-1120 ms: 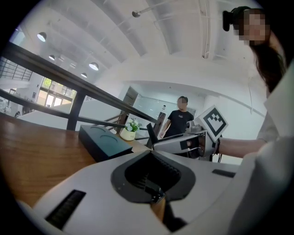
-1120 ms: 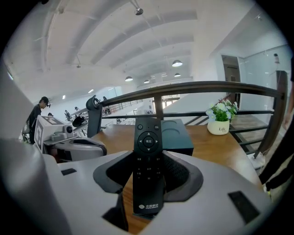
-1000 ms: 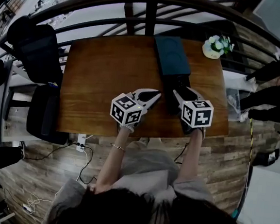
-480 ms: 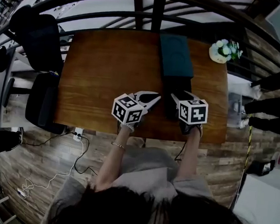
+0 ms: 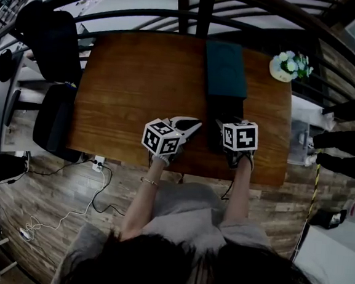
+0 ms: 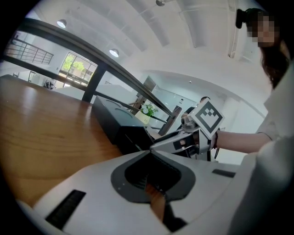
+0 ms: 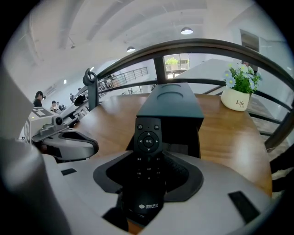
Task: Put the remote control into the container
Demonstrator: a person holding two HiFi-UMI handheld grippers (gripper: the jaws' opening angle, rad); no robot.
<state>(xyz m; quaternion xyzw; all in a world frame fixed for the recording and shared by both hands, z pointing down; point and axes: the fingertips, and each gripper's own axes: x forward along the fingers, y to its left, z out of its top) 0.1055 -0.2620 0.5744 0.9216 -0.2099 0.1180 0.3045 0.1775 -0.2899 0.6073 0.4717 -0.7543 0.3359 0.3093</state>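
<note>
- Head view: since a second ago the right gripper (image 5: 231,123) has edged closer to the container (image 5: 226,68), a long dark box at the wooden desk's (image 5: 139,85) far edge.
- Left gripper view: the left gripper (image 6: 149,152) has its smooth grey jaws pressed together, with nothing between them.
- Right gripper view: it alone shows the slim black remote control (image 7: 148,156) clamped in the jaws, outside the container's open near end.

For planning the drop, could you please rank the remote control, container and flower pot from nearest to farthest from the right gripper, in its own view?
1. remote control, gripped between the jaws
2. container, straight ahead
3. flower pot, farther back, right
</note>
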